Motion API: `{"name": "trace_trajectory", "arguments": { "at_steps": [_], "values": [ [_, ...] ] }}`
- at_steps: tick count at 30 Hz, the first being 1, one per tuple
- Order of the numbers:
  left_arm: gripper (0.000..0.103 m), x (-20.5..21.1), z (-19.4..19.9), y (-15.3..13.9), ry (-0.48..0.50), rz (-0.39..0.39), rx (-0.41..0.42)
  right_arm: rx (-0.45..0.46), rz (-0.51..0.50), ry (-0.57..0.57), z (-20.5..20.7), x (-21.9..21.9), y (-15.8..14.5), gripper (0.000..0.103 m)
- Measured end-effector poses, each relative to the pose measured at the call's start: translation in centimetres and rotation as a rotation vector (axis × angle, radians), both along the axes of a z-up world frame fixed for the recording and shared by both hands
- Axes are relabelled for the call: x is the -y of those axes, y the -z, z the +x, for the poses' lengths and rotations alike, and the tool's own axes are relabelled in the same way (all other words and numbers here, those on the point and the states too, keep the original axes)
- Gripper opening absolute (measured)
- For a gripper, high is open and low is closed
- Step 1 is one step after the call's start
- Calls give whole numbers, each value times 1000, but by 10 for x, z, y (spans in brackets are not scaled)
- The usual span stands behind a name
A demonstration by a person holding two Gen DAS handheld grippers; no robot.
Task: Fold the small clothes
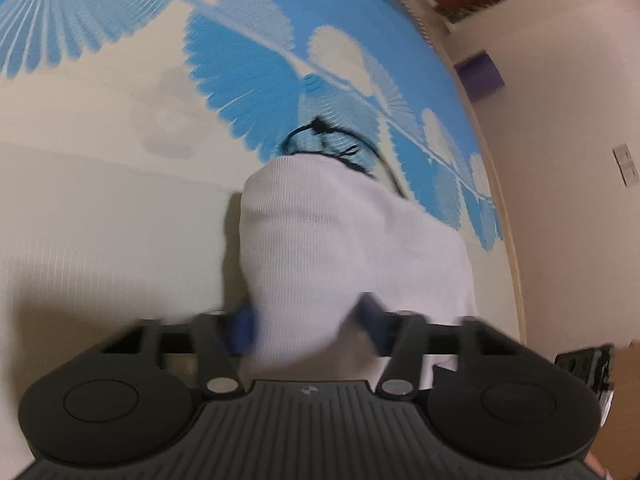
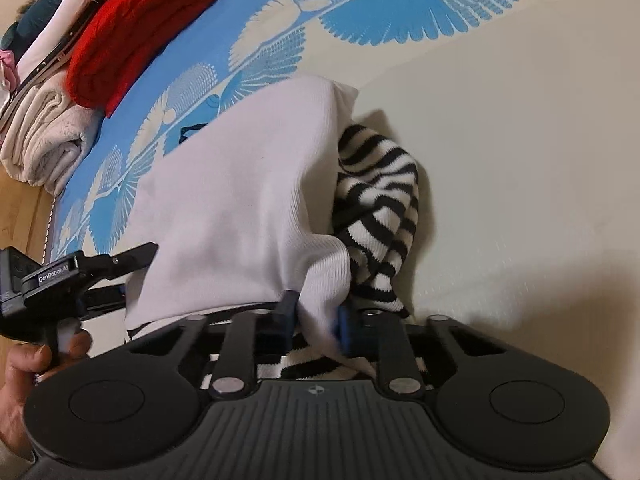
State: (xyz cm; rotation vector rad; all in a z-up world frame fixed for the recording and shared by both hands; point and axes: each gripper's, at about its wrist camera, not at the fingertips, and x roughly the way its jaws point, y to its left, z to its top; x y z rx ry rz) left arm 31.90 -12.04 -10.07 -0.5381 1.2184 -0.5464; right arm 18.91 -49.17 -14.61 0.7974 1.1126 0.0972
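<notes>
Gripping now: the right gripper point(image 2: 316, 318) has its blue pads point(image 2: 287, 312) pinched on a fold of the white cloth point(image 2: 240, 200), the fabric bunched tight between them near the bottom of the right wrist view. That cloth rises from the pinch like a tent and drapes away toward the far left, over the blue-and-cream sheet point(image 2: 500, 140). Just right of it, and touching it, a black-and-white striped garment point(image 2: 380, 208) spills out from under the white edge; more stripes show beneath the gripper's linkage. Over on the left edge the left gripper point(image 2: 132, 264) comes in sideways, one black finger reaching the white cloth's edge, and a hand point(image 2: 28, 364) wraps its handle below. Far left, a folded red knit point(image 2: 140, 28) sits on a rolled cream towel point(image 2: 44, 136), well apart from the work. Switching to the left wrist view, blurred with motion: the left gripper point(image 1: 310, 330) has the white cloth point(image 1: 340, 240) sitting between its blue pads point(image 1: 244, 330), jaws about half apart, and the fabric looks gathered in between them, so call it a grip on the cloth, though the blur leaves the contact soft. The cloth mounds up away from the jaws, with a black cord point(image 1: 320, 136) looped on the sheet point(image 1: 80, 220) just past its far edge. Right of the bed, a pale wall point(image 1: 568, 120) with a switch plate point(image 1: 626, 164), and a purple block point(image 1: 480, 76) sits by the bed's edge.
</notes>
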Motion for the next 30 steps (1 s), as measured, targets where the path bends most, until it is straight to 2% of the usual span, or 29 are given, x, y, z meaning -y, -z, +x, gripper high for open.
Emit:
{"name": "trace_trajectory", "arguments": {
  "at_steps": [3,5,9,12,15,17,18,20,22,25,26,27,28,29,30],
  "values": [
    [37,-3,3,-34,12,-1,76,31,-9,17,5,-2,-9,13],
    [37,-9,8,-61,35,13,186,75,2,41,13,-3,-16,12],
    [38,-35,26,-90,3,60,303,185,31,92,48,-19,-35,12],
    [44,-68,45,-92,-69,107,310,240,40,107,79,-41,-46,12],
    [49,-105,53,-94,-192,210,339,264,16,107,106,-67,-50,12],
    [49,-127,53,-97,-223,211,327,252,-17,90,120,-81,-47,12],
    [49,-132,50,-97,-210,191,310,232,-48,82,125,-87,-43,12],
    [49,-129,42,-95,-122,168,282,184,-109,83,131,-93,-36,12],
    [49,-114,31,-87,-9,178,267,148,-105,103,131,-88,-30,12],
    [59,-79,18,-53,151,279,189,127,-127,110,128,-87,-27,12],
    [69,-71,14,-42,183,350,195,123,-136,109,125,-89,-27,12],
    [80,-66,10,-35,198,416,215,120,-139,108,124,-90,-27,12],
    [81,-66,8,-33,186,435,225,119,-134,111,122,-90,-27,14],
    [80,-69,9,-35,168,421,208,116,-126,117,120,-89,-28,17],
    [79,-74,8,-38,143,395,187,107,-115,124,118,-88,-28,24]
  ]
}}
